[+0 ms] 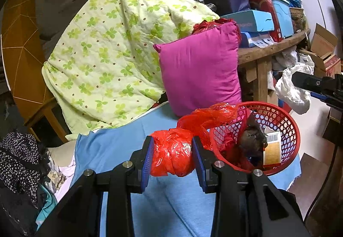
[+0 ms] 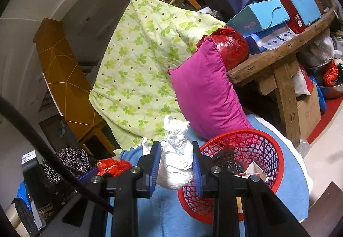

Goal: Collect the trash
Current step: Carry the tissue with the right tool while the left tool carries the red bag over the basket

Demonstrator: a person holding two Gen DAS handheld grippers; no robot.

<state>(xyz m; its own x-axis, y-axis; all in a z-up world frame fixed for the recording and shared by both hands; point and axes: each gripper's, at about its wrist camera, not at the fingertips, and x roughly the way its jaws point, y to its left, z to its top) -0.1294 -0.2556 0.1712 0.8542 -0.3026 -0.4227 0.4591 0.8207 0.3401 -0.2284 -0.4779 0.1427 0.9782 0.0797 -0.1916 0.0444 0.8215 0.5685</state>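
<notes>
Trash fills both grippers: the left gripper (image 1: 173, 156) is clenched on a knotted red bag (image 1: 171, 155), the right gripper (image 2: 176, 164) on a white bag (image 2: 176, 164), each held just left of the red basket (image 2: 270, 157) on the blue sheet (image 1: 128, 147), probably for dropping in; a pink pillow (image 1: 199, 70) leans beyond.

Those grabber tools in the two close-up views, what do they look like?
Both match: the left gripper and right gripper are black angular frames with silver round bolts and two flat fingers faced with ribbed blue pads. A black cable crosses the right view.
</notes>
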